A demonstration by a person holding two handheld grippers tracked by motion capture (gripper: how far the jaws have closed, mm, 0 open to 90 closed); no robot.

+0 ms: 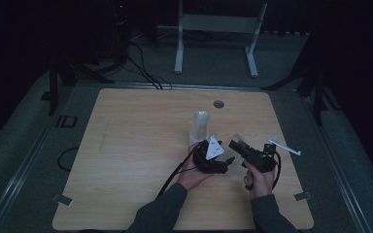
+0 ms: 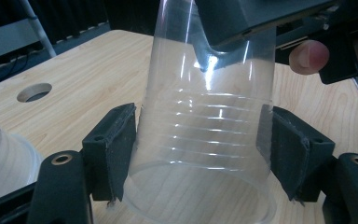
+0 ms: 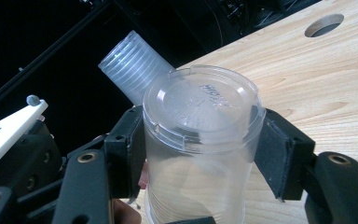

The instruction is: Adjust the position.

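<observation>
Wooden table point(image 1: 141, 160), dim room. Entries run from the left of the high view to the right.

Stack of clear cups point(image 1: 200, 127): stands upside down just right of table centre, at about 11 o'clock from the left gripper and close to it. In the left gripper view its ribbed wall point(image 2: 2, 158) shows at 9 o'clock; in the right gripper view it point(image 3: 133, 70) leans in behind the held cup at 11 o'clock.

Left gripper point(image 1: 212, 156): held in the person's left hand point(image 1: 193, 175), grey three-cornered plate on top. In the left gripper view its jaws flank a single clear cup point(image 2: 205, 140), rim toward the camera, base away. The left pad touches the cup wall; the right pad sits at the wall, contact probable but not certain. Reads as a grip on the cup near its rim.

Clear cup in the high view point(image 1: 233, 145): between the two grippers, lifted off the table, faint against the wood.

Right gripper point(image 1: 245, 149): held in the person's right hand point(image 1: 260, 180), at 3 o'clock from the left one. In the right gripper view its jaws stand on either side of the cup's base end point(image 3: 200, 140); the left pad is against the wall, the right pad is at it or a hair off. Whether it clamps I cannot tell.

Round hole point(image 1: 218, 104): in the table at 12 o'clock, beyond the stack.
</observation>
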